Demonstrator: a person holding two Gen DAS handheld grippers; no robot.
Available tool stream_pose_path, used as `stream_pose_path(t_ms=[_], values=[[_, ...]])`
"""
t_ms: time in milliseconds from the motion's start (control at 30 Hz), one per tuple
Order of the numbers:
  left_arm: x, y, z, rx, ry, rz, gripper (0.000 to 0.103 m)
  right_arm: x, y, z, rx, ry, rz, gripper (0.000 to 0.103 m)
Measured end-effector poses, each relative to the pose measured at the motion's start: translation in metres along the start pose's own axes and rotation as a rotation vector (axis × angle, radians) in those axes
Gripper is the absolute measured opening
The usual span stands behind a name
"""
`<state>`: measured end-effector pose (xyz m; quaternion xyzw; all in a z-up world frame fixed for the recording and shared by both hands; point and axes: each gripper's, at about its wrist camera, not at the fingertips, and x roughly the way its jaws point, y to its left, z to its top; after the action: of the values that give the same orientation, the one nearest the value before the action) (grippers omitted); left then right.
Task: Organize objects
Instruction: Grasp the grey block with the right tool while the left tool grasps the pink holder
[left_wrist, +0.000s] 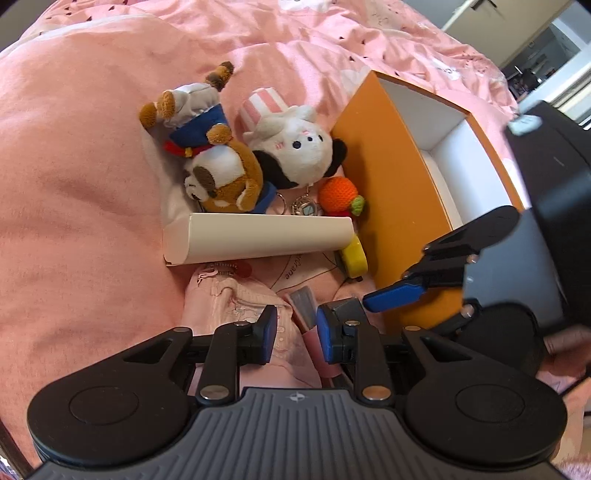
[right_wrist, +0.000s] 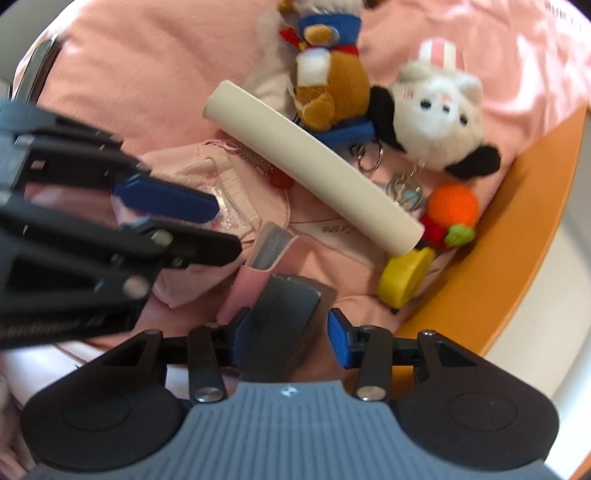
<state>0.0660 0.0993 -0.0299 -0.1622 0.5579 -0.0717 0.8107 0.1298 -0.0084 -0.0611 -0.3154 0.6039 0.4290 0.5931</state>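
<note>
Pointing down, left gripper (left_wrist: 296, 334) jaws apart around pink comb (left_wrist: 304, 314), right gripper (right_wrist: 286, 338) jaws apart.

Setting: home bedroom. Rumpled pink printed duvet (left_wrist: 92, 184) covers a bed. Plush toys (left_wrist: 295, 147) lie on it.

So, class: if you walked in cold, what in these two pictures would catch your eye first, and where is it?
Probably the two plush keychains on the pink bedding: a brown dog in a blue sailor outfit beside a white panda-like plush, just behind a cream tube. Next, the open orange box with its white inside, standing right of the toys, with a crocheted orange and a yellow tape measure against its wall.
</note>
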Motion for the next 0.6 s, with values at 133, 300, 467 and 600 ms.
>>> stream_pose_path(t_ms=[133,300,467,600], values=[[-0.004,-0.001,-0.002,0.033,-0.005,0.009,0.031,-0.001,-0.003,-0.001,0.046,0.018,0.022,0.042],[-0.005,-0.003,-0.006,0.057,-0.005,0.027,0.031,0.002,0.003,-0.005,0.027,0.019,-0.008,0.044],[-0.005,-0.005,-0.009,0.083,-0.002,0.047,0.031,0.004,0.007,-0.008,0.003,0.015,-0.031,0.05],[-0.006,-0.003,-0.01,0.073,-0.008,0.048,0.031,0.002,0.003,-0.012,0.008,0.033,0.03,0.051]])
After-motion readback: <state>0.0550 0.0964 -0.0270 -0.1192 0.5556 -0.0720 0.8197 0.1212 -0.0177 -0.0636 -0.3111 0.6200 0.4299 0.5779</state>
